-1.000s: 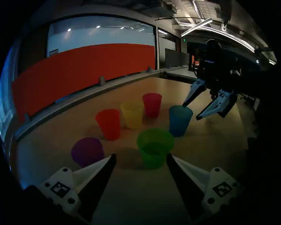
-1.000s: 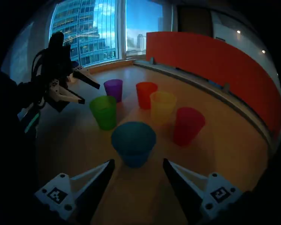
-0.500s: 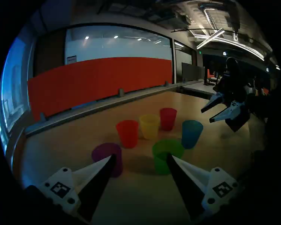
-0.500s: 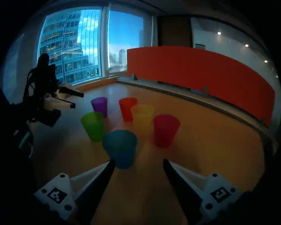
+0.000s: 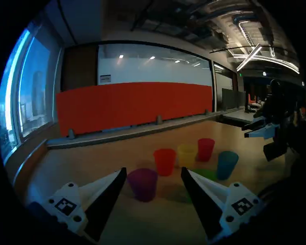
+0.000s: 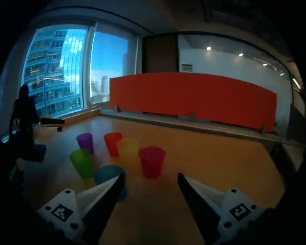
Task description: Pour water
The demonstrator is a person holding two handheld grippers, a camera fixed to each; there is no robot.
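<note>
Wood-toned and faintly glossy, the table (image 5: 92, 163) runs back to a low ledge under a long orange-red partition (image 5: 132, 104), which has a pale glazed wall above it. Tall windows (image 6: 63, 77) show towers and blue sky, and strip lights (image 5: 251, 55) cross the dark ceiling.

Six plastic cups stand upright in a loose cluster on the table. In the right gripper view the purple cup (image 6: 85, 143), orange cup (image 6: 112, 143), yellow cup (image 6: 128, 152) and magenta cup (image 6: 151, 162) form a slanting row. The green cup (image 6: 82, 163) and teal cup (image 6: 106, 173) stand nearer the camera. The teal one is partly hidden behind one finger. Whether any cup holds water cannot be told.

The right tongs (image 6: 151, 176) are spread wide with nothing between the fingers, held above the table short of the cluster. The left tongs (image 5: 152, 169) are spread just as wide and grip nothing. In the left gripper view the purple cup sits closest, between their fingers. Each pair also appears as a dark shape beyond the cups in the other's view.
</note>
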